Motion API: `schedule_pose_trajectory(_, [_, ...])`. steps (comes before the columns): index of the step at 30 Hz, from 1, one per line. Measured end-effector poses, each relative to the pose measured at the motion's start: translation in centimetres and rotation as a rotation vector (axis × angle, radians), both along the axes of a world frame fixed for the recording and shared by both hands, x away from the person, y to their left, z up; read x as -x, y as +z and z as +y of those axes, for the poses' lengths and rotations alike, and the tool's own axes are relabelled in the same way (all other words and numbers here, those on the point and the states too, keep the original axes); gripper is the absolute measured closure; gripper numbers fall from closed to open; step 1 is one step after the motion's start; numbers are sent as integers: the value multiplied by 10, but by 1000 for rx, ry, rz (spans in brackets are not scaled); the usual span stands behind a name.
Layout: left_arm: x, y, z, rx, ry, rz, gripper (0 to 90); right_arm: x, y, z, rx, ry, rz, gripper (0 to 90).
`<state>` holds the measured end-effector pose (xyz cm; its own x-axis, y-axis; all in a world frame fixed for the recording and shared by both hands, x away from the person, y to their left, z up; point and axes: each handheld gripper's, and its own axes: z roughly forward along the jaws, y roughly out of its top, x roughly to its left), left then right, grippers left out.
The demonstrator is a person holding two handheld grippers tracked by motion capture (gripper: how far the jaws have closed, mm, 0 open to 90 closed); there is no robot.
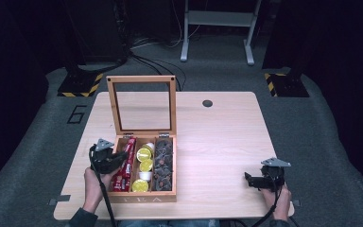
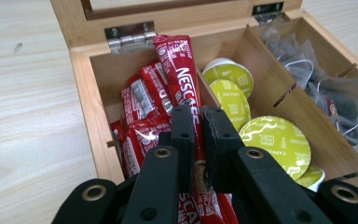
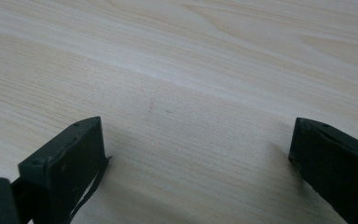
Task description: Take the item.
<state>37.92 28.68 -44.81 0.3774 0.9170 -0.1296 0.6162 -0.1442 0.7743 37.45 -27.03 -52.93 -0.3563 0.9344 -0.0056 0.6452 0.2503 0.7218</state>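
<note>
Two tongs are in use. We have the left tongs [image 2: 196,122] clamped on a red Nescafé stick [image 2: 182,74], its jaws pinched onto the sachet. The stick stands tilted in the left compartment of the wooden tea box [image 1: 144,197], its top leaning against the rear wall by the hinge, above the other red sachets [image 2: 140,100]. The middle compartment holds yellow-lidded capsules [image 2: 274,140]; the right compartment holds tea bags [image 2: 340,100]. We keep the right tongs [image 3: 196,154] low over the bare desk [image 3: 205,70], well apart from the box, jaws spread wide and holding nothing.
</note>
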Motion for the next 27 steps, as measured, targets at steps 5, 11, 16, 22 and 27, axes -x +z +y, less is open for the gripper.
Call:
schedule_pose_trajectory(5, [2, 8, 3, 11, 3, -24, 831, 0, 0, 1, -6, -6, -2, 31])
schedule_pose_trajectory(11, [4, 18, 5, 15, 0, -50, 830, 0, 0, 0, -5, -6, -2, 31])
schedule_pose_trajectory(16, [5, 23, 9, 18, 3, -67, 830, 0, 0, 1, -6, -7, -1, 31])
schedule_pose_trajectory(22, [6, 26, 16, 13, 12, -79, 831, 0, 0, 0, -5, -5, 0, 32])
schedule_pose_trajectory(27, [7, 29, 22, 17, 26, -95, 831, 0, 0, 0, -7, -5, -1, 31])
